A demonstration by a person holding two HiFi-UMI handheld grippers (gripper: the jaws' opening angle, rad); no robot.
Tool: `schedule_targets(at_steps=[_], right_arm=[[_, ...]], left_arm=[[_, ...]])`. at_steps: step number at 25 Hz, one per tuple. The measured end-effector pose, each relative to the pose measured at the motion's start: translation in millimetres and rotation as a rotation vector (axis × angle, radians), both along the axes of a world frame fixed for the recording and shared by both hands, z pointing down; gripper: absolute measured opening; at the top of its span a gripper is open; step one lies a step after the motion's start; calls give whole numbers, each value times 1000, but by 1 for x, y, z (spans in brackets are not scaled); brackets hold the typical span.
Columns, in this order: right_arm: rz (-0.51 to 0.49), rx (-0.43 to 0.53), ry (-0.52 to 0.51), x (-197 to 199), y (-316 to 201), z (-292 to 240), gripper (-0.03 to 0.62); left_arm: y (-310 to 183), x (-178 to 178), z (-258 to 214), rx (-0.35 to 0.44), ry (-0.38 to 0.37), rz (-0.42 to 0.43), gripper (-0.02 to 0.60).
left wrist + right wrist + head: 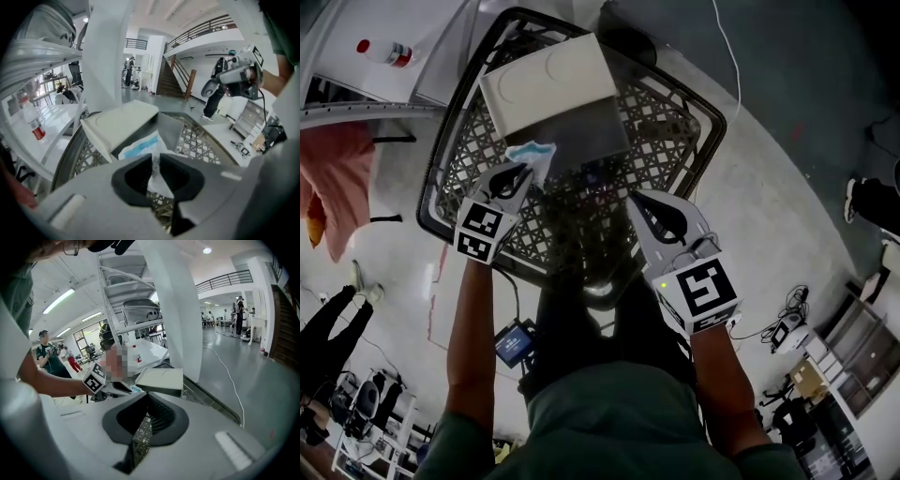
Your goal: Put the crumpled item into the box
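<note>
The left hand-held gripper (523, 174) pinches the crumpled item (534, 154) at the edge of the open box (546, 86), upper middle of the frame. Next, I think, move it over the box and let go. The right hand-held gripper (645, 204) is closed and holds nothing.

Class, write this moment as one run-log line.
left gripper: shut on crumpled item, at open box | right gripper: shut, empty | item not yet released

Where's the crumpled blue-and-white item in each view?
Head view: crumpled item upper left of centre, in the left claw.
Left gripper view: item at centre, pinched between its jaws.
Right gripper view: item a small sliver left of centre, beside the box.
Shared landmark: the white box.
</note>
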State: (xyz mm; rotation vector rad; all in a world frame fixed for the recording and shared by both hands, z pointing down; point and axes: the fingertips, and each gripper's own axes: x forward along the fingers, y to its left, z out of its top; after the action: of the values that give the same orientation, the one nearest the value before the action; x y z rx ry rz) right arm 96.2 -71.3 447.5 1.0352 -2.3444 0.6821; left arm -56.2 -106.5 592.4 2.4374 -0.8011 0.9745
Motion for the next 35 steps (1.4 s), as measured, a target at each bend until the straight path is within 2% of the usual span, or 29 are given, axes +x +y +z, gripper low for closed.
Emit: schedule_targets(at_steps=[22, 30, 35], right_arm=[[-73, -40, -1, -42, 14, 12, 6], [-86, -33, -2, -49, 7, 2, 6], [-100, -23, 0, -55, 0, -4, 6]], left_arm=[[6, -34, -8, 56, 24, -53, 71], [-2, -42, -33, 93, 51, -77, 75], [-7, -44, -53, 117, 90, -90, 105]])
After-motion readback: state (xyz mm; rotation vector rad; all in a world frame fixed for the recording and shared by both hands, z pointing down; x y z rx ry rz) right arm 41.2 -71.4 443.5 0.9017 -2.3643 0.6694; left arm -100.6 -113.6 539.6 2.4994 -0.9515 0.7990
